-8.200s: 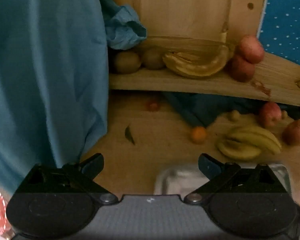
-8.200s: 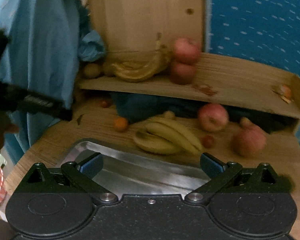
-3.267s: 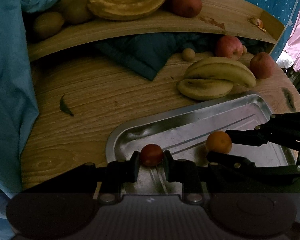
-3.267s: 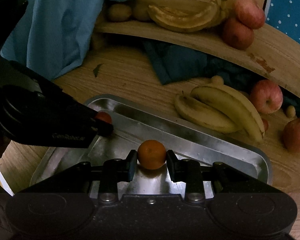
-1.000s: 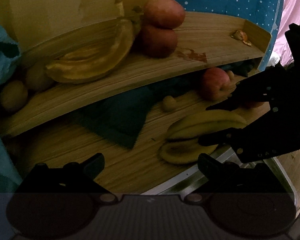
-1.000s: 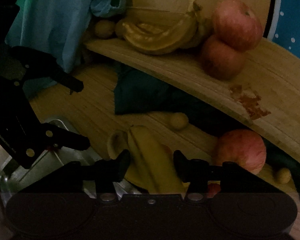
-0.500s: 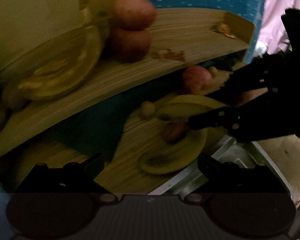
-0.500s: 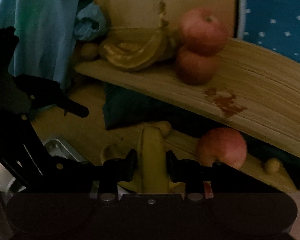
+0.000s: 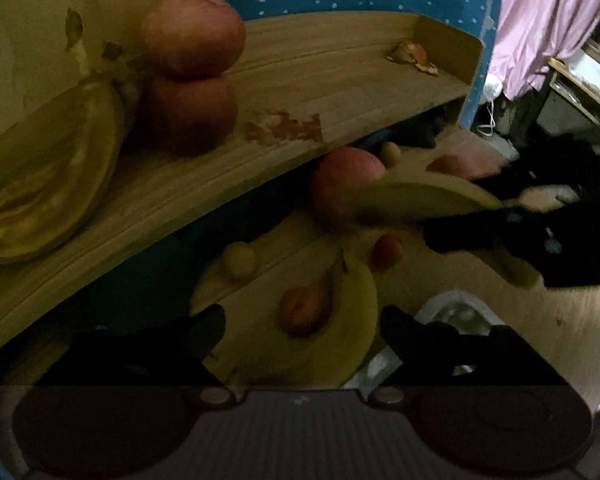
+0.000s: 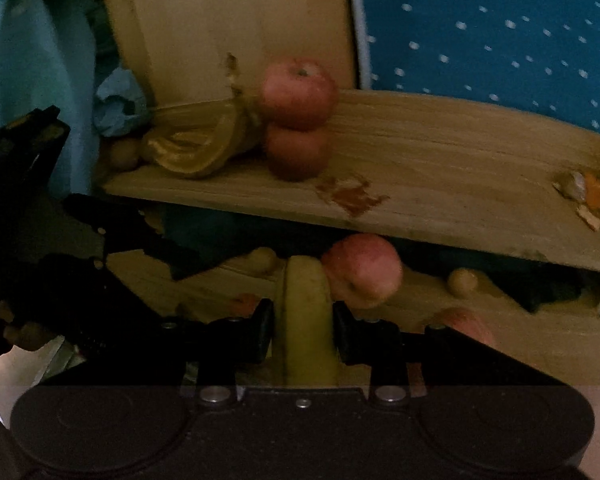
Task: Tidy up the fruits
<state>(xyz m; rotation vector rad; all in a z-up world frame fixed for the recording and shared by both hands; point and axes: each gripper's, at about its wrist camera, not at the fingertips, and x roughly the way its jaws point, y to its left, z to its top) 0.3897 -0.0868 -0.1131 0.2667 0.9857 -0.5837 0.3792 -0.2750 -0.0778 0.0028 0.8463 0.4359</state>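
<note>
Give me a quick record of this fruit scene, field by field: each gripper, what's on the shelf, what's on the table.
right gripper: shut on a banana, lifted off the table
left gripper: open, holding nothing
below left gripper: second banana and a small orange fruit on the table
shelf: two red apples stacked, beside a banana bunch
under shelf: another apple
tray: only a corner visible
</note>
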